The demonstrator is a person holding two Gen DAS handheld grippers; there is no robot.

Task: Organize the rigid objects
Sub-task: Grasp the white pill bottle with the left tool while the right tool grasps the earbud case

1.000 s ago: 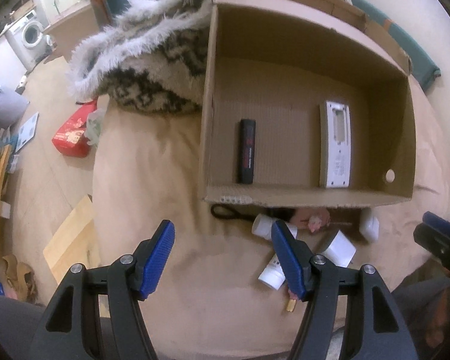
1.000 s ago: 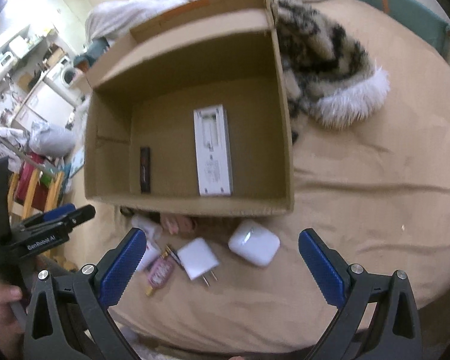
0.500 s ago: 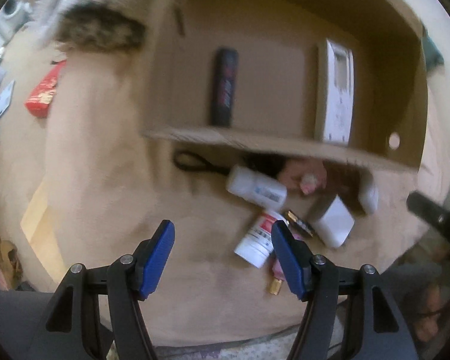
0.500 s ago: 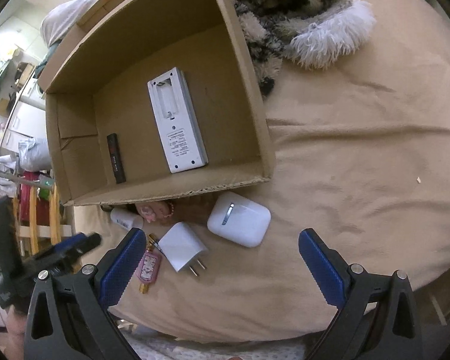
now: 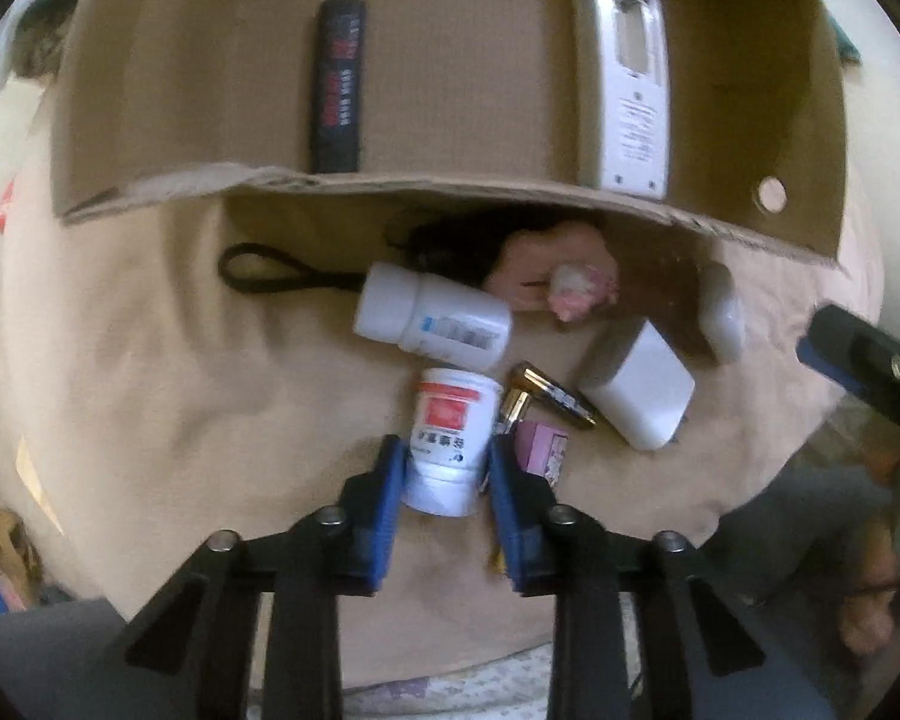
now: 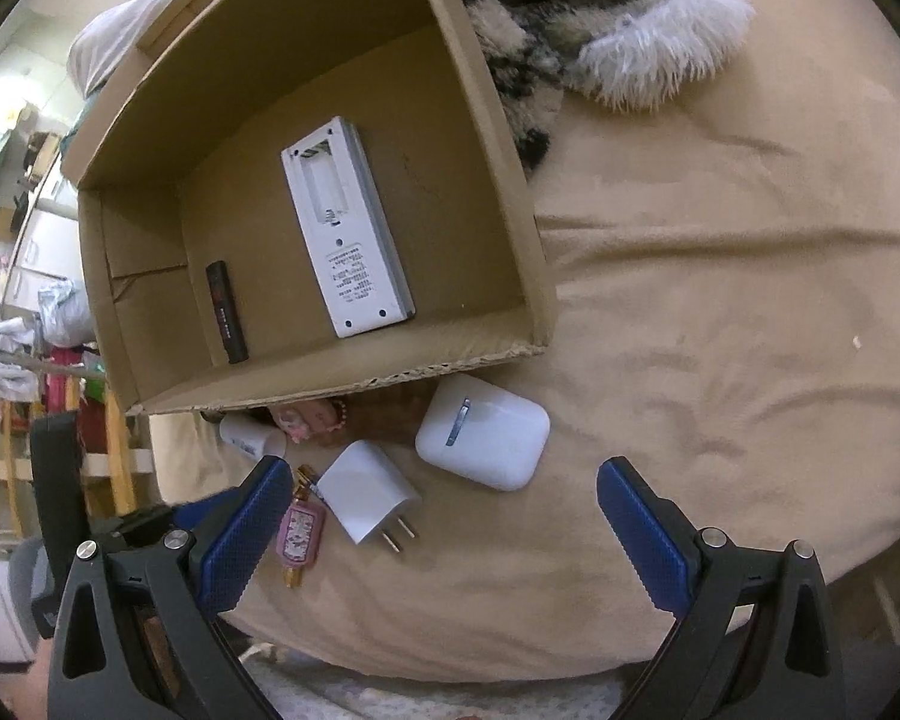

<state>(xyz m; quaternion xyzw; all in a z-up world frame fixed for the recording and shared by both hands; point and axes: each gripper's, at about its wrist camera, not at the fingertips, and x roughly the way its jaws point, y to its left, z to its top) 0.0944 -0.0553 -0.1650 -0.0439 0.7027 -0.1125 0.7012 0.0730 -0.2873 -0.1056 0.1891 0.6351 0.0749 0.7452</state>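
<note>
The fingers (image 5: 390, 468) of the left gripper (image 5: 444, 474) pinched the small white red-labelled plastic pill bottle (image 5: 450, 438), light, stiff and probably slippery, at its base on the bed at 6 o'clock from the brown cardboard box (image 5: 450, 186), while the right gripper (image 6: 438, 516) hung spread.

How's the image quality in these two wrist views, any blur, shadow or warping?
Left wrist view: soft and slightly smeared throughout, label text on the white bottle barely legible; dark shadow under the cardboard box edge hides items there. Right wrist view: sharper, the white charger and earbud case crisp; bright glare at upper left. Both show strong fisheye bending with dark corners.
</note>
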